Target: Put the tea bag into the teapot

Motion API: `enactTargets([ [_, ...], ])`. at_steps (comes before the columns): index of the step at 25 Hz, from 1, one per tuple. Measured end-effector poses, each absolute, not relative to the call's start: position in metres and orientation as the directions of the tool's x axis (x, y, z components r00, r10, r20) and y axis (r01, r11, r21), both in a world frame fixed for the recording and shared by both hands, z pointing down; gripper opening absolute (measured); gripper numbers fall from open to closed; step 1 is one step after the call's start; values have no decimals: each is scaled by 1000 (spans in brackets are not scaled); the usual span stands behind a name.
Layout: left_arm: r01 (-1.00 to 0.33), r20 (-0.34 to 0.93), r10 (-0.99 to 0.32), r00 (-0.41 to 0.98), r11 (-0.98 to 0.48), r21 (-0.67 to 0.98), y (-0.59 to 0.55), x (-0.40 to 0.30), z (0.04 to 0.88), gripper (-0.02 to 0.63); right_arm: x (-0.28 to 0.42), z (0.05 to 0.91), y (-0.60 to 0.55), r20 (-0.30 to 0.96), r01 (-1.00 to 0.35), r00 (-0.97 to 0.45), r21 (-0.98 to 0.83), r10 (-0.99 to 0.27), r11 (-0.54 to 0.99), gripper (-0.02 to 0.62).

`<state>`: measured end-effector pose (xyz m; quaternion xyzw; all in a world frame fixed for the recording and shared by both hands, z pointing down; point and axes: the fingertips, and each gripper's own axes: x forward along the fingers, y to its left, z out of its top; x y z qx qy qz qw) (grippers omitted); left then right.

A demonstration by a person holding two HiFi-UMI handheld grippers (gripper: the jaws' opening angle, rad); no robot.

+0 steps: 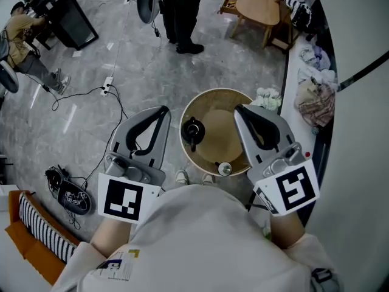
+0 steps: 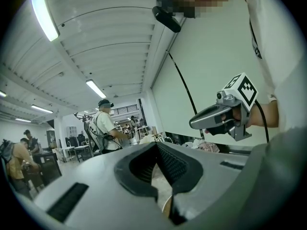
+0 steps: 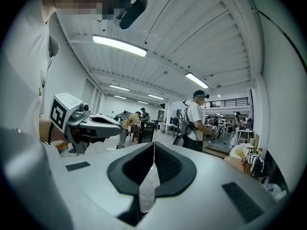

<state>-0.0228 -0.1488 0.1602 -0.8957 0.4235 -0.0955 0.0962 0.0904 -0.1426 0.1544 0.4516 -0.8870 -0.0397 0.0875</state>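
Note:
A black teapot (image 1: 193, 131) stands on the left part of a small round wooden table (image 1: 243, 96) below me. A small round silvery thing (image 1: 224, 168) lies near the table's near edge. I cannot make out a tea bag in any view. My left gripper (image 1: 165, 109) hovers over the floor just left of the table, its jaws closed tip to tip (image 2: 156, 143) with nothing between them. My right gripper (image 1: 237, 109) hangs above the table's right half, also shut and holding nothing (image 3: 153, 143). Each gripper view shows the other gripper beside it, level and held high.
A person in dark clothes (image 1: 182, 17) stands beyond the table, near a wooden stool (image 1: 258, 8). Cables and a power strip (image 1: 106, 90) cross the grey floor at left. Crumpled cloths (image 1: 316, 96) lie on a white counter at right. A black device (image 1: 73, 196) sits on the floor at lower left.

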Motion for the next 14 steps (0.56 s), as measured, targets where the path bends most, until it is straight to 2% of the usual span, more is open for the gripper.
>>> enactTargets([
  [14, -730, 96, -770, 631, -631, -263, -147, -26, 162, 8, 88, 150, -143, 119, -801, -556, 188, -823, 569, 11],
])
